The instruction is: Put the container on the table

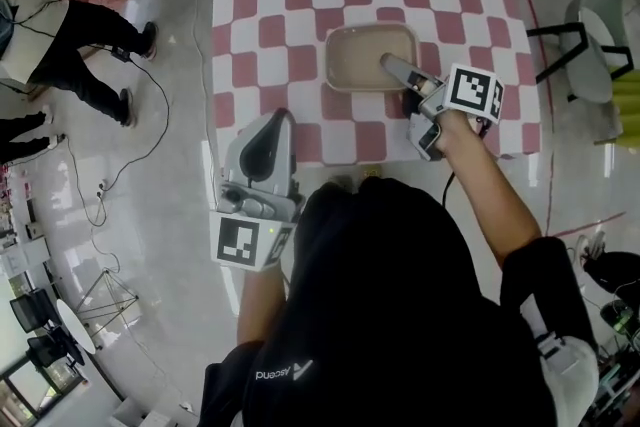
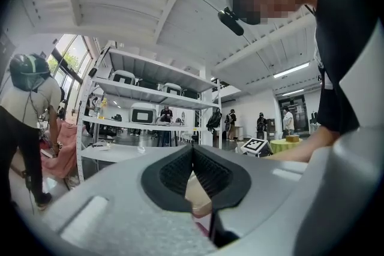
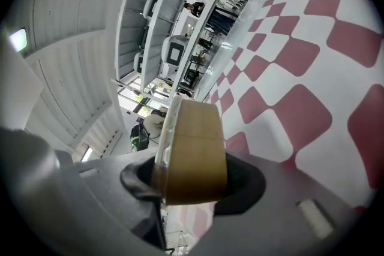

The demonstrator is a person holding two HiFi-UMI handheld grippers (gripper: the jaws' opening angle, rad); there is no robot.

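Note:
A beige rectangular container [image 1: 362, 55] hangs over the red-and-white checked table [image 1: 290, 5], right of its middle. My right gripper [image 1: 396, 71] is shut on the container's near right wall; one finger reaches inside it. In the right gripper view the brown wall [image 3: 195, 147] stands pinched between the dark pads [image 3: 247, 183]. My left gripper [image 1: 282, 115] hovers at the table's near edge, left of the container and apart from it. Its jaws meet at the tips [image 2: 192, 149] with nothing in them. Through the gap below the tips, a bit of the container [image 2: 198, 196] shows.
Two people [image 1: 60, 15] stand on the glossy floor left of the table, with a cable [image 1: 150, 135] trailing near them. A dark-framed chair [image 1: 590, 40] stands right of the table. White shelving [image 2: 144, 123] with more people fills the background.

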